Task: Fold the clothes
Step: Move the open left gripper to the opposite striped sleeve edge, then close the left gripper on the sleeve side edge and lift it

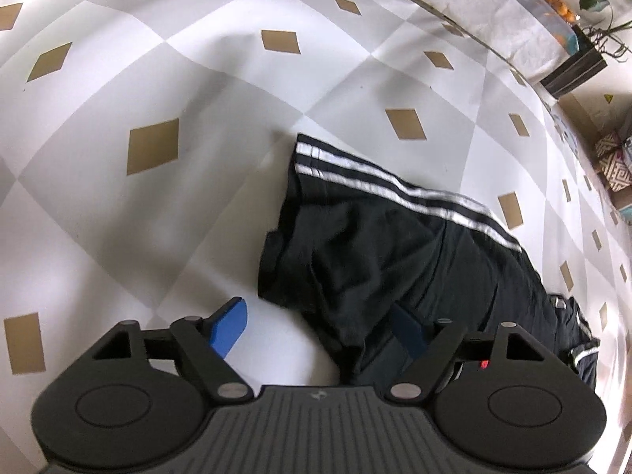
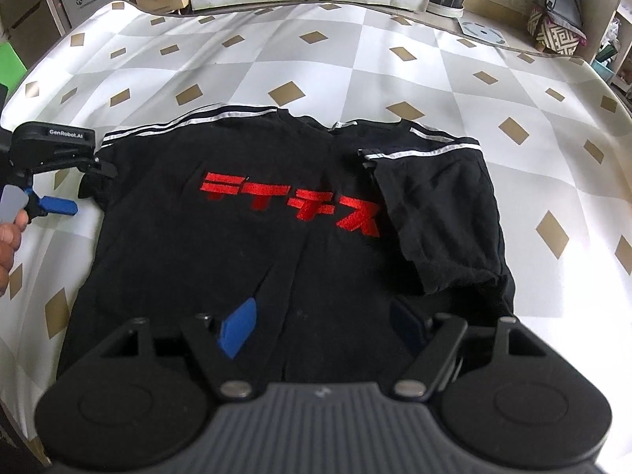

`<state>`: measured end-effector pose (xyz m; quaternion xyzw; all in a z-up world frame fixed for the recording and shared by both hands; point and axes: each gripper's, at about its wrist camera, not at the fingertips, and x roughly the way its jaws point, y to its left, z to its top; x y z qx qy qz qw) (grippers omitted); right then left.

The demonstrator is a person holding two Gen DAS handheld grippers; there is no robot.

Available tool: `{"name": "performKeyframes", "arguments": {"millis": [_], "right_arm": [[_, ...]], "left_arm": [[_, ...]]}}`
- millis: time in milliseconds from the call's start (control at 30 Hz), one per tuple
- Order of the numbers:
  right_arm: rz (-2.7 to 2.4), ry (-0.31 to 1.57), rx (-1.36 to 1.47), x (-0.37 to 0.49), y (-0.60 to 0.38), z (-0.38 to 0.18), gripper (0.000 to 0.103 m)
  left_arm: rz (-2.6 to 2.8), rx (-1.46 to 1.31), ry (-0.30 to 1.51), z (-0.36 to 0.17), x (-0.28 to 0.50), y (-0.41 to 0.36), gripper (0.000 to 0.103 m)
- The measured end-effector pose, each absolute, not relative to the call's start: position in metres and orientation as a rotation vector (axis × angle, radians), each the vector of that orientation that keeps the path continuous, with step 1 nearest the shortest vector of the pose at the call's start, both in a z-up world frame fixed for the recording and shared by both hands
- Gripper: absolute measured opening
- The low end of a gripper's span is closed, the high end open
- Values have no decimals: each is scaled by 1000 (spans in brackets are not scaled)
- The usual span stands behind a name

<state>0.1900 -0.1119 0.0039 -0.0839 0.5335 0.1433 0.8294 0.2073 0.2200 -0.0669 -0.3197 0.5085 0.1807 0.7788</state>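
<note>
Here's the black T-shirt (image 2: 252, 245) lying flat, chest up with its red lettering (image 2: 292, 205) showing, on the checked cover of the bed (image 2: 355, 63), its hem towards the near edge and its collar towards the far edge, so the long axis runs away from both wrist cameras. One sleeve, the folded sleeve (image 2: 438, 217), is already turned in over the body on the right-hand side; the other sleeve (image 1: 355, 213), the one with white stripes along its shoulder, lies spread out towards the left edge of the bed. The left gripper (image 1: 316, 328) is right on it, jaws apart, one blue pad over bare cover and the other over the sleeve cloth, nothing pinched yet. The right gripper (image 2: 324, 331) hangs over the hem near the middle, jaws apart too and empty. By the look of it the left hand is far the nearer, and the sleeve wants carrying inward across the chest to match its twin
</note>
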Motion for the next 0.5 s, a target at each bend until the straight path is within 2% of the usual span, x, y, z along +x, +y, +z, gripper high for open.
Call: {"name": "performKeyframes", "arguments": {"millis": [133, 233, 300, 333, 500], "right_arm": [[308, 1135, -179, 191, -111, 4, 73], [315, 1133, -177, 192, -109, 5, 73], [316, 1133, -175, 193, -109, 5, 73], [317, 1133, -174, 193, -109, 5, 73], [319, 1131, -173, 194, -109, 6, 73]], "left_arm": [[381, -723, 1085, -67, 206, 229, 72], [363, -742, 1071, -67, 206, 234, 63], [347, -739, 1065, -67, 208, 233, 52], [339, -735, 1064, -67, 209, 232, 50], [326, -740, 1054, -67, 212, 231, 49]]}}
